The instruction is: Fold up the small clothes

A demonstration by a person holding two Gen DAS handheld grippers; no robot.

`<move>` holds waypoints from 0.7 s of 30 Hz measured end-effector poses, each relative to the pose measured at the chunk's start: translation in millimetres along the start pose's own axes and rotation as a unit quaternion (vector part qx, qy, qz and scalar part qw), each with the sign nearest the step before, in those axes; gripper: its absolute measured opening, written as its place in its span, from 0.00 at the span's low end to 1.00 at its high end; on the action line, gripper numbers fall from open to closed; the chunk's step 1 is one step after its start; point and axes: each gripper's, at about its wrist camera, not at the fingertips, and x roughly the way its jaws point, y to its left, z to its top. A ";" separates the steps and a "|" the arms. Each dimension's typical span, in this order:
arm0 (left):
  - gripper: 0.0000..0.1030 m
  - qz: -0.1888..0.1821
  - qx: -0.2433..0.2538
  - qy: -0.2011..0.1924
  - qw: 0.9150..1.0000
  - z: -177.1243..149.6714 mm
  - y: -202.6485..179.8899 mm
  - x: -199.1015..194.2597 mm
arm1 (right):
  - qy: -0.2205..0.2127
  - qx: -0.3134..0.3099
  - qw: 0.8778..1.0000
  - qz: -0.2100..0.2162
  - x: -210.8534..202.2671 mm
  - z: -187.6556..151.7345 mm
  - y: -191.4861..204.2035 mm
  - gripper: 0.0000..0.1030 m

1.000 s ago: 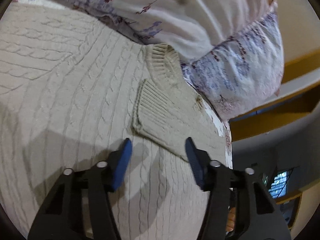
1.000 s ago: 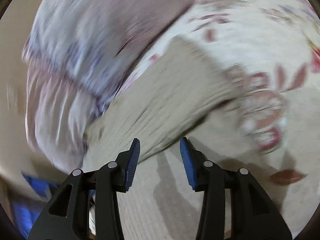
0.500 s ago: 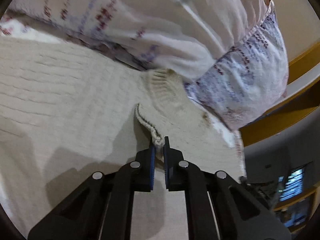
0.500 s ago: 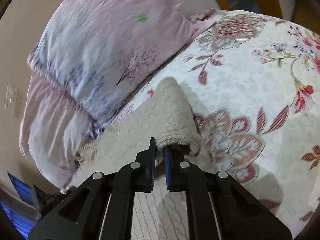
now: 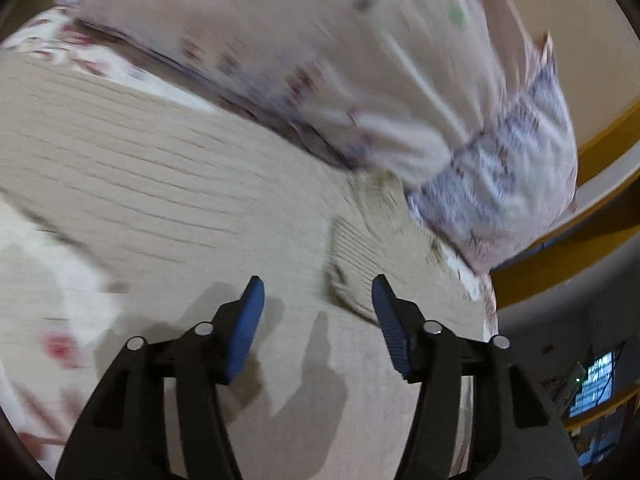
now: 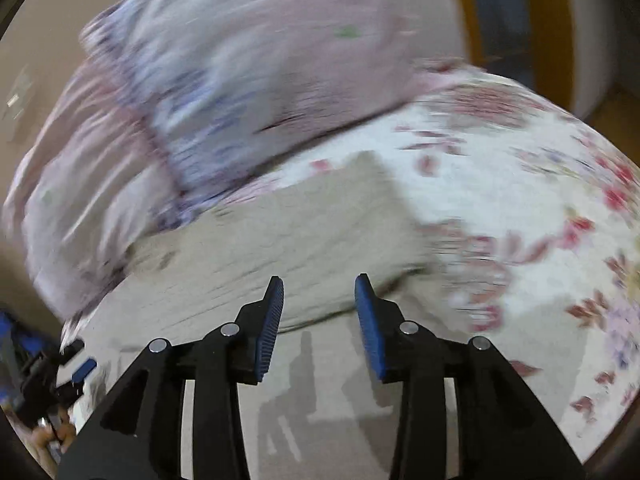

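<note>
A cream cable-knit sweater lies flat on the bed, blurred by motion. Its sleeve is folded in over the body, ribbed cuff toward the middle. My left gripper hovers just short of that cuff. Its jaws are opening and nothing sits between the blue pads. In the right wrist view the same folded sleeve lies across the sweater. My right gripper hangs above the sleeve's near edge, jaws opening, with nothing between them.
Two pale floral pillows press against the sweater's far edge. A flowered bedsheet spreads to the right of the sleeve. The other gripper and a hand show at the lower left of the right wrist view. A wooden frame borders the bed.
Half a second ago both grippers were shut on the sleeve's edge. They have now let go, opened and drawn back and up; the sleeve rests on the sweater.
</note>
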 end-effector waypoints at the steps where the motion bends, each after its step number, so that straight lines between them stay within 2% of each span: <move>1: 0.55 0.006 -0.009 -0.010 1.000 1.8 10.7 -12.9 | 0.009 -0.010 1.000 0.010 5.4 -0.9 7.0 0.39; 5: 0.53 0.047 -0.064 -0.063 0.995 8.9 68.2 -64.5 | 0.056 -0.066 0.996 0.033 39.4 -9.0 45.8 0.39; 7: 0.53 0.072 -0.107 -0.089 0.988 12.2 101.0 -87.4 | 0.079 -0.085 0.993 0.038 56.2 -14.0 57.9 0.41; 9: 0.53 0.084 -0.142 -0.106 0.981 16.6 125.4 -100.4 | 0.105 -0.077 0.991 0.040 68.6 -19.1 60.5 0.44; 10: 0.53 0.089 -0.160 -0.113 0.977 19.1 136.8 -105.0 | 0.098 -0.075 0.992 0.040 67.1 -20.5 61.6 0.45; 14: 0.50 0.081 -0.222 -0.136 0.962 31.1 170.1 -114.2 | 0.103 -0.055 0.992 0.047 58.9 -20.4 59.3 0.54; 16: 0.47 0.071 -0.246 -0.150 0.955 39.9 182.7 -114.8 | 0.107 -0.046 0.992 0.053 56.4 -20.3 57.0 0.55; 21: 0.42 0.056 -0.281 -0.159 0.945 60.5 202.8 -115.3 | 0.113 -0.048 0.991 0.049 55.7 -21.6 57.0 0.56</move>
